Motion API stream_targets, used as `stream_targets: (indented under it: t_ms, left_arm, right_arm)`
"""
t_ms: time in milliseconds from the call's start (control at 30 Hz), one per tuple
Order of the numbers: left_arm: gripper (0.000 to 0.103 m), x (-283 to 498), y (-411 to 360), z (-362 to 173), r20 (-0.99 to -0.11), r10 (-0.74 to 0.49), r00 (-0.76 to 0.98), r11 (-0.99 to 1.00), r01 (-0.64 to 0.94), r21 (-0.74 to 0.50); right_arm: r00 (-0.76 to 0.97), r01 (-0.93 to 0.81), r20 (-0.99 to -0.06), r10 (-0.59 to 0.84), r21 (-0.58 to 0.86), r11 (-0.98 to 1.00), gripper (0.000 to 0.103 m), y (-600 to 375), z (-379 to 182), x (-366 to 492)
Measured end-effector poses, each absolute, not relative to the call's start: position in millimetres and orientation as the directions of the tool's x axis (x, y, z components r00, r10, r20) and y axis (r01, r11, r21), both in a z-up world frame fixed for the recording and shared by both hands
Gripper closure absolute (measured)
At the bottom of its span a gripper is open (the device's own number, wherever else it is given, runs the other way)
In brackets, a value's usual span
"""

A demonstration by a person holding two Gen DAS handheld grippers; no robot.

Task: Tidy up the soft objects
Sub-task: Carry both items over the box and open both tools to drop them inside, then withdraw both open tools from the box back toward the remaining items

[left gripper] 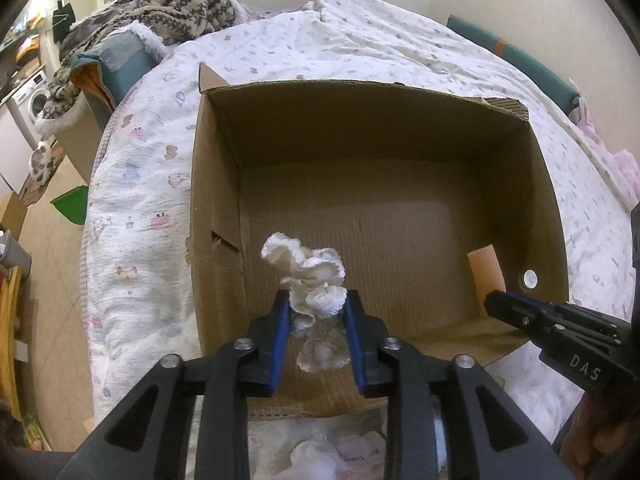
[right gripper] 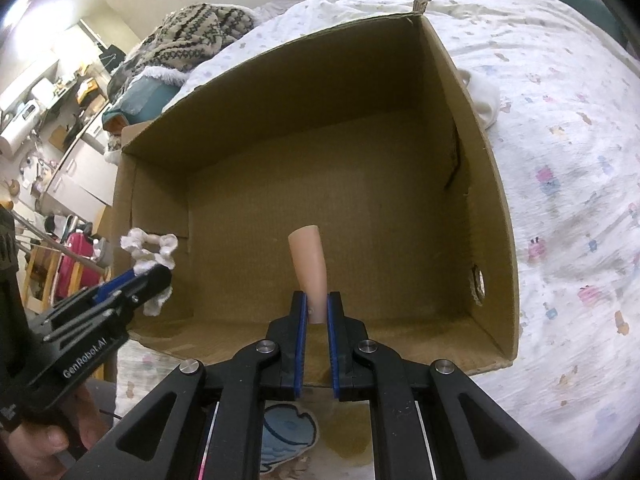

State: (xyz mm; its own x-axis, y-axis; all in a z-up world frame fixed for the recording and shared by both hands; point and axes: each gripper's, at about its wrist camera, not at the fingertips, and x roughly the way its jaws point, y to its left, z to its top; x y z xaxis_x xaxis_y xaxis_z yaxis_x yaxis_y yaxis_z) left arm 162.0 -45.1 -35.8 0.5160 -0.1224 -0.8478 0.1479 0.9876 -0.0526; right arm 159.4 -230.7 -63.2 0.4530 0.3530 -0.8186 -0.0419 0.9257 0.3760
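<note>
An open cardboard box [left gripper: 216,184] [right gripper: 492,184] stands on the bed. My left gripper [left gripper: 318,300] is shut on a frilly white fabric piece [left gripper: 308,272] and holds it over the box's near left part; it also shows in the right wrist view [right gripper: 150,256]. My right gripper [right gripper: 317,304] is shut on a beige soft tube-shaped piece [right gripper: 308,264], held upright over the box's near edge. That beige piece [left gripper: 486,276] and the right gripper [left gripper: 496,304] show at the right of the left wrist view.
The bed has a white patterned quilt [left gripper: 136,200] [right gripper: 568,200]. A knitted patterned blanket [left gripper: 176,4] and a teal cushion [left gripper: 120,60] lie at the far left. More white soft items [left gripper: 316,456] and a blue soft item [right gripper: 288,436] lie under the grippers.
</note>
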Motion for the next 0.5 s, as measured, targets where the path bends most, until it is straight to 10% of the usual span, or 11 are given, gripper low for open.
stream_targets:
  t_ms: [133, 267, 500]
  left_arm:
    - [0.047, 158.6, -45.7, -28.7, -0.829, -0.117, 0.547, 0.989, 0.14, -0.047]
    - [0.037, 154.4, -47.6, -21.2, -0.811, -0.135, 0.57, 0.987, 0.153, -0.056]
    - [0.037, 153.2, -51.2, -22.2, -0.811, -0.111, 0.575, 0.988, 0.151, -0.028]
  right_arm:
    - [0.452, -0.035, -0.821, 0.349, 0.375, 0.926, 0.079, -231.9, -63.7, 159.8]
    - [0.486, -0.013, -0.809, 0.33, 0.371, 0.929, 0.025, -234.3, -58.3, 158.3]
    - [0.489, -0.021, -0.808, 0.329, 0.366, 0.93, 0.025, -233.7, -55.2, 159.2]
